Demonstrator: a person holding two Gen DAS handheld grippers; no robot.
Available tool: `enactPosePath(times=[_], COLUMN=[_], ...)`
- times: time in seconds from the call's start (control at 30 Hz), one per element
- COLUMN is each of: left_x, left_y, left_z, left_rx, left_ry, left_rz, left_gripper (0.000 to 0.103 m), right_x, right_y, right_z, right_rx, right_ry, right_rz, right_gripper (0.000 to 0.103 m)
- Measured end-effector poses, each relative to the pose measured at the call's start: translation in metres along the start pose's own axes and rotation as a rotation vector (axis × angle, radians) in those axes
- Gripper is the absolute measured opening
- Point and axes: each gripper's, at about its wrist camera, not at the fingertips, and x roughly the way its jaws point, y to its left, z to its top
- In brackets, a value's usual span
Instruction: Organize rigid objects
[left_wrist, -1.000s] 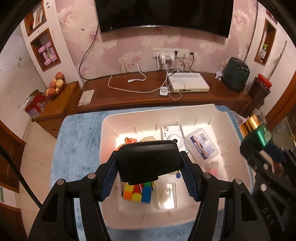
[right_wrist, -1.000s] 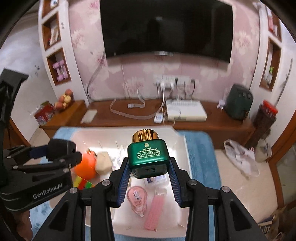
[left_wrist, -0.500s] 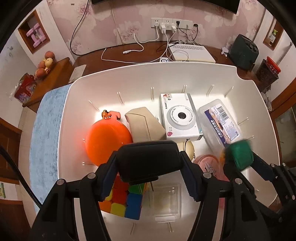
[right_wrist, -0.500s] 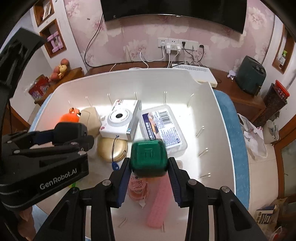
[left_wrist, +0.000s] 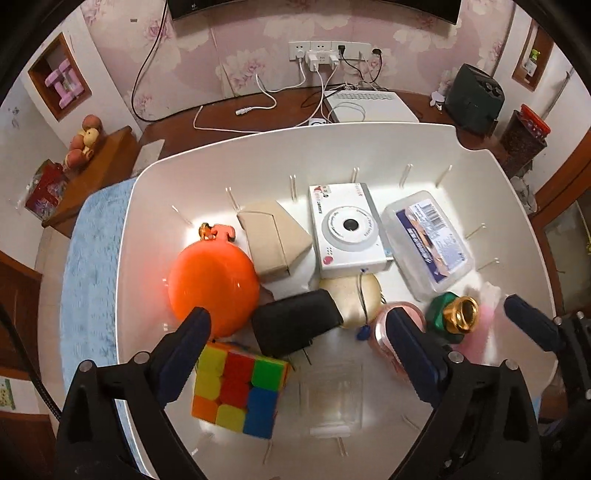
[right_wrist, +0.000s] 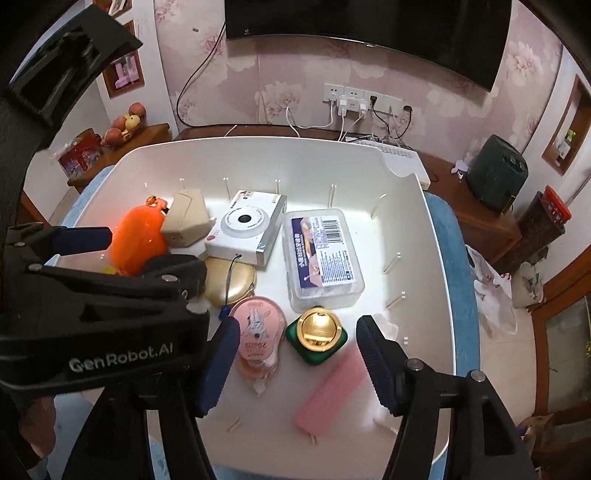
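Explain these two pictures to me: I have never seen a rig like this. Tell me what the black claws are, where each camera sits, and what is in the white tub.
No robot here: a person holds two hand-held grippers, each with a fisheye camera looking along its fingers. One picture is from the left gripper, one from the right gripper. Both hang over a white plastic tub. Their jaws have just been opening and grip nothing. The black boxy charger lies between the left fingers, the green gold-capped bottle stands between the right ones. The tub also holds a colourful puzzle cube, an orange round case and a white camera.
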Motion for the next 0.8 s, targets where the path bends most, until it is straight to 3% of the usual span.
enactPosePath(times=[0.4,0.8], left_x=[-0.064,-0.151], left_y=[0.008,0.038], left_z=[-0.021,-0.090], left_rx=[-0.031,-0.075], left_ry=[-0.082,-0.139], left_rz=[-0.011,0.020], left_gripper=[0.096,0.096], right_x=[-0.049,-0.139], right_y=[0.016,0.042], right_z=[-0.019,-0.061], right_rx=[0.009,0.050], right_ry=[-0.028,-0.034], right_rz=[0.035,0.070], right_gripper=[0.066,0.067])
